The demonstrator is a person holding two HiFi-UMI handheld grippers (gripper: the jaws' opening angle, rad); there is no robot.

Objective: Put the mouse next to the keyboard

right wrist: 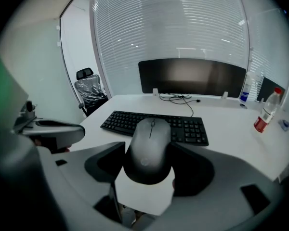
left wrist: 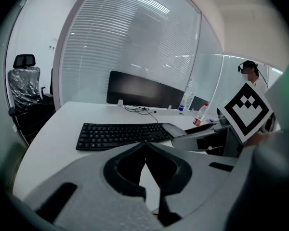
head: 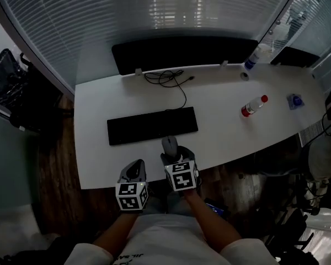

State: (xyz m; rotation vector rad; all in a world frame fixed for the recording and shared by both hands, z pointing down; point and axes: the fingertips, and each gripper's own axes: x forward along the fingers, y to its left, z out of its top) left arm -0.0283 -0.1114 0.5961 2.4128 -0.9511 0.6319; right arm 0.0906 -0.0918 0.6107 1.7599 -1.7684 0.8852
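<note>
A black keyboard (head: 152, 125) lies across the middle of the white desk (head: 99, 104). Just in front of its right half, near the desk's front edge, is a grey mouse (head: 169, 144). My right gripper (head: 172, 154) reaches it from the front edge. In the right gripper view the mouse (right wrist: 149, 148) fills the gap between the two jaws, and both pads touch its sides. The keyboard (right wrist: 156, 124) lies right behind it. My left gripper (head: 134, 171) hangs at the desk's front edge, left of the mouse. Its tips (left wrist: 144, 144) meet with nothing between them.
A dark monitor (head: 182, 53) stands at the back of the desk, with a loose black cable (head: 168, 79) in front of it. A red-capped bottle (head: 254, 106) lies to the right, a second bottle (head: 256, 57) stands by the monitor. An office chair (head: 5, 81) stands at the left.
</note>
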